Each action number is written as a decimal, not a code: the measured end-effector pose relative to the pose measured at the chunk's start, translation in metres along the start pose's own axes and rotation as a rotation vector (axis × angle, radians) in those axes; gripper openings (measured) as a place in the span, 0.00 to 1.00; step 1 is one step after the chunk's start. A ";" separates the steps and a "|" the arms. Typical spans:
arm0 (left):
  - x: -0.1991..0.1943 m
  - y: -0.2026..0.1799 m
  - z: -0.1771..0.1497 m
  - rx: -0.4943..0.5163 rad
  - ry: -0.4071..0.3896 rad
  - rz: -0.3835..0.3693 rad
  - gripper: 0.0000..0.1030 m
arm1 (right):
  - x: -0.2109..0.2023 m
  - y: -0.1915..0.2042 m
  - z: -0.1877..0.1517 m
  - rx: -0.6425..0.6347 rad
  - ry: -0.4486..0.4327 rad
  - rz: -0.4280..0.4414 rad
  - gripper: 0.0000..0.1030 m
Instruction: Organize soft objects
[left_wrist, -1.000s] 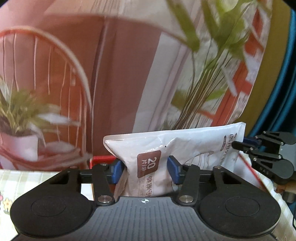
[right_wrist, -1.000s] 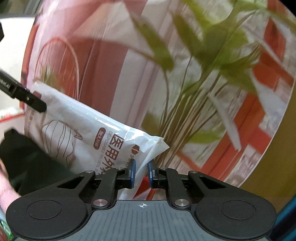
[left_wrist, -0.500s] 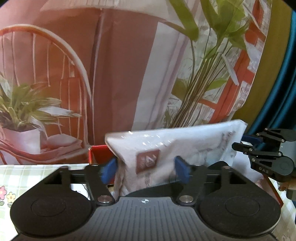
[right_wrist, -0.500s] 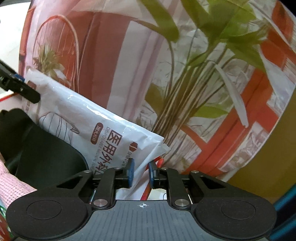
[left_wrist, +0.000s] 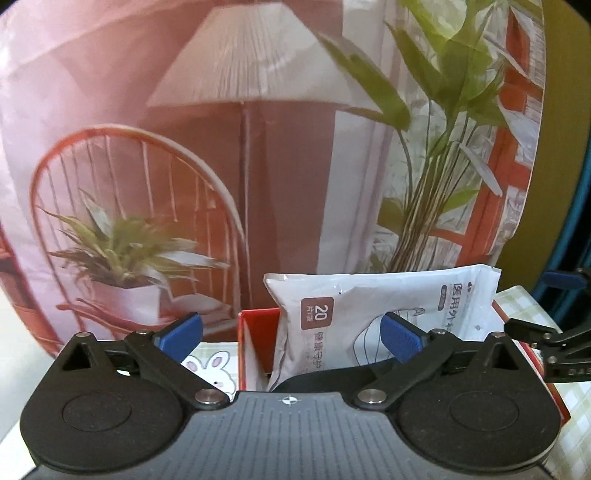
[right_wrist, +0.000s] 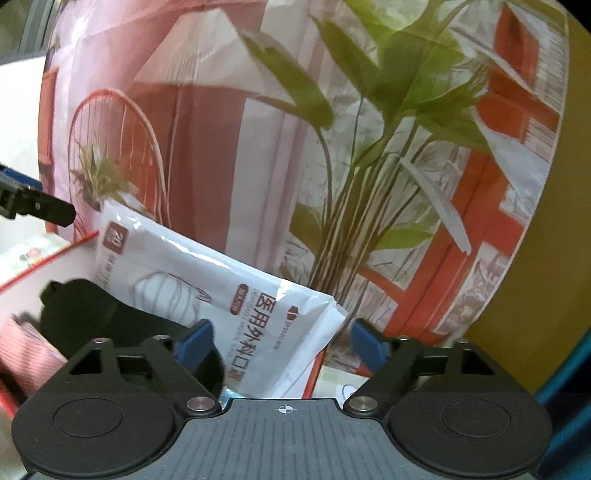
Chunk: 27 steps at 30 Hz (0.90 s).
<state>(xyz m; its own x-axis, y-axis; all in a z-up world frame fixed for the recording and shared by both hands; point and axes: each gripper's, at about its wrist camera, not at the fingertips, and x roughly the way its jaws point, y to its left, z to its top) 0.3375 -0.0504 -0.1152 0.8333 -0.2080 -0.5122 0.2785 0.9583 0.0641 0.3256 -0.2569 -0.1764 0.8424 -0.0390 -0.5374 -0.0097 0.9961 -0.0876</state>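
A white plastic pack of face masks (left_wrist: 369, 317) stands on edge inside a red box (left_wrist: 255, 339), leaning against the printed backdrop. My left gripper (left_wrist: 291, 334) is opening wide; its blue pads stand clear of the pack's left end. In the right wrist view the same pack (right_wrist: 207, 273) lies slanted, and my right gripper (right_wrist: 280, 343) is opening, its pads apart from the pack's right corner. A black soft item (right_wrist: 96, 317) and a pink knitted cloth (right_wrist: 26, 354) lie in the box in front of the pack.
A large printed backdrop (left_wrist: 258, 147) with a lamp, chair and plants rises right behind the box. A checked tablecloth with a rabbit print (left_wrist: 210, 365) covers the table. The right gripper's fingers (left_wrist: 546, 336) show at the left view's right edge.
Both grippers let go of the mask pack and opened wide. Both drew back and rose a little, and the pack now rests in the red box.
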 end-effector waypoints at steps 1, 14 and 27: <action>-0.004 -0.003 0.000 0.009 0.000 0.008 1.00 | -0.006 0.000 0.001 0.018 -0.004 0.002 0.88; -0.095 -0.032 -0.006 0.074 -0.110 0.052 1.00 | -0.091 0.010 0.014 0.219 -0.049 0.057 1.00; -0.195 -0.036 -0.024 -0.009 -0.208 0.061 1.00 | -0.185 0.036 0.021 0.236 -0.115 0.043 1.00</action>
<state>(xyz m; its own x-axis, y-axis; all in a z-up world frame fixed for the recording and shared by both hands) 0.1533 -0.0399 -0.0381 0.9294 -0.1846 -0.3197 0.2212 0.9718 0.0818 0.1807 -0.2117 -0.0630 0.8996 -0.0007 -0.4367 0.0677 0.9881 0.1380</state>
